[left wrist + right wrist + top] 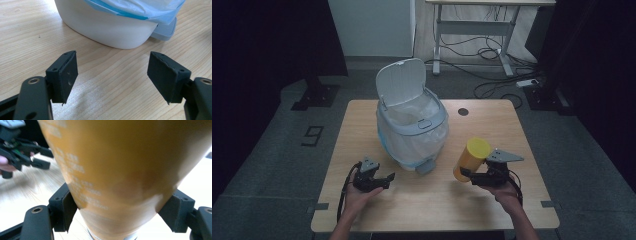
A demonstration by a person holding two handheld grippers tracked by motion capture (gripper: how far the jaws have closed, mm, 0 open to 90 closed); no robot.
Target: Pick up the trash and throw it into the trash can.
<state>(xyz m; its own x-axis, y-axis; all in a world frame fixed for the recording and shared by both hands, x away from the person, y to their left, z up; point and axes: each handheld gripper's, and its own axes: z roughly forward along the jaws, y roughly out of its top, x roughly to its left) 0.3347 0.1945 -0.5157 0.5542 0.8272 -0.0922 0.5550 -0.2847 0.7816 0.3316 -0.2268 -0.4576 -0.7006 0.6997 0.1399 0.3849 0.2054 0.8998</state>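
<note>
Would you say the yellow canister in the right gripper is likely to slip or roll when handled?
The yellow canister looks smooth and glossy, so it may slip in the right gripper, which grips near one end. Being round, it would probably roll if laid on the table. It seems rigid: its wall shows no dent.

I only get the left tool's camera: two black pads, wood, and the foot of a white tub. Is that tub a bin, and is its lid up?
Observer: Yes, a pedal bin with a bag in it; its lid stands open at the back.
Operator: What's the other hand doing?
Observer: The right tool is clamped on a yellow canister, tilted toward the bin.
Operator: And my tool?
Observer: The left tool sits open, low over the table, left of the bin's pedal.
</note>
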